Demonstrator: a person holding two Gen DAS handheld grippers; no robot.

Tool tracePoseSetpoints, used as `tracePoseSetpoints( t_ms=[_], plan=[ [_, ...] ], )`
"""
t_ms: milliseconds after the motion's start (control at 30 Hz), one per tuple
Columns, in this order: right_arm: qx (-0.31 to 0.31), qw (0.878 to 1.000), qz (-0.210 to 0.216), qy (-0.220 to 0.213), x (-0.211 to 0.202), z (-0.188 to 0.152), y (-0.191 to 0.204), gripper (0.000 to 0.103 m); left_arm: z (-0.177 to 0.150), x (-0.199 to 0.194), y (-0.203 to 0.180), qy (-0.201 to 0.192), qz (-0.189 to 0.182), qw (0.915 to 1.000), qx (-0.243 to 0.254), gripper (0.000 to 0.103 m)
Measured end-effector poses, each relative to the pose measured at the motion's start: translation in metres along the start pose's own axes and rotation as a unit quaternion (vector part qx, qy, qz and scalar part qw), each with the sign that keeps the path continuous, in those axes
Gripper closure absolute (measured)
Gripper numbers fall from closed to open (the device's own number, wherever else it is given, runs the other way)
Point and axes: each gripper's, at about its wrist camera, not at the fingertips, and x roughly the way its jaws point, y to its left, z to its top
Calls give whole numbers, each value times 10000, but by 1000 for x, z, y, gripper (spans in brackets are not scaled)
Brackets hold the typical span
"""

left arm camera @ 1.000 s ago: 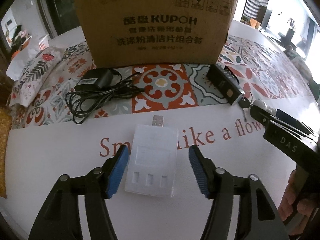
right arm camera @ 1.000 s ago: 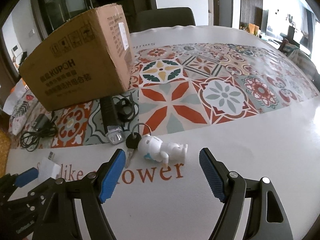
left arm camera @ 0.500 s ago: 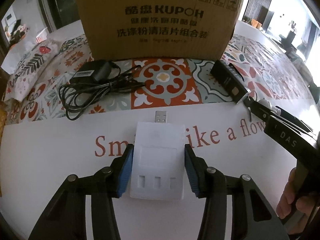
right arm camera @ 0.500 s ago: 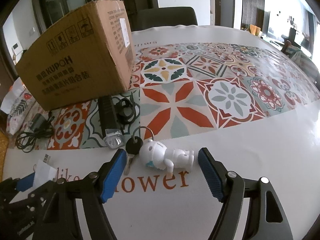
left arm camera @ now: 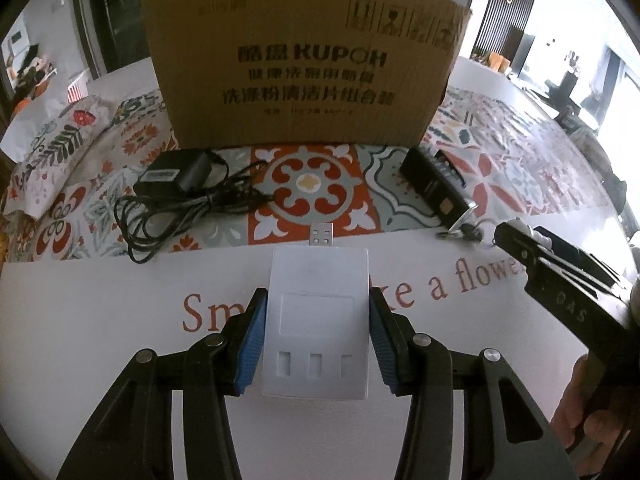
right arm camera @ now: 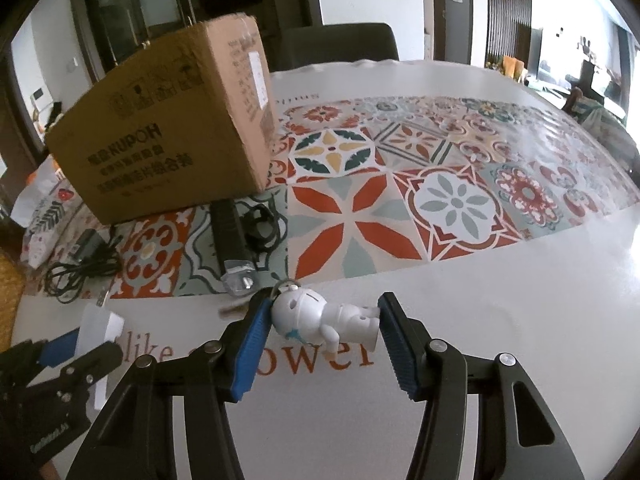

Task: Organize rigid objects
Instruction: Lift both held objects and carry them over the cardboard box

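Now we start at the left. Our left claw [left arm camera: 316, 340] has its two blue pads pressed on the long sides of the white charger [left arm camera: 318, 316], so we judge it closed on the charger. The charger lies flat on the white part of the desk [left arm camera: 100, 300], over the printed words. Its long axis runs straight ahead along the fingers, and its USB plug [left arm camera: 321, 235] points away from us, toward the box [left arm camera: 304, 76]. The box stands directly in front of this claw, beyond a black adapter with cable [left arm camera: 176, 196] on the left and a black flashlight [left arm camera: 434, 184] on the right.

Further right, our right claw [right arm camera: 318, 340] is around the white figurine [right arm camera: 324, 318], which lies on its side on the desk. Its long axis goes across the claw, from one pad to the other: the round head touches the left pad, and the feet are at the right pad, touching it or almost. We think this claw is closing on it, but we cannot tell whether the grip is firm. A key ring [right arm camera: 286, 286] hangs from the head, near the flashlight.

From the right claw the box [right arm camera: 172, 140] lies ahead and to the left, so the left claw is nearer to it. In our judgement the charger needs only a lift and a straight push forward, while the figurine must travel leftward over the flashlight.
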Motion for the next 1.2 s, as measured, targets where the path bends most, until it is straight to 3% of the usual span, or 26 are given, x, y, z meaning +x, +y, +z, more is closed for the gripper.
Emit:
tracePoseSetpoints(
  t_ms=[700,1200],
  plan=[
    [-372,9978,105,-545,-60,10,31,47,8,-51,16,-726,-164,9972,-82,55],
    [-571,9937,236,-939,-87,32,59,47,31,-86,34,-1210,-234,9923,-89,55]
  ],
)
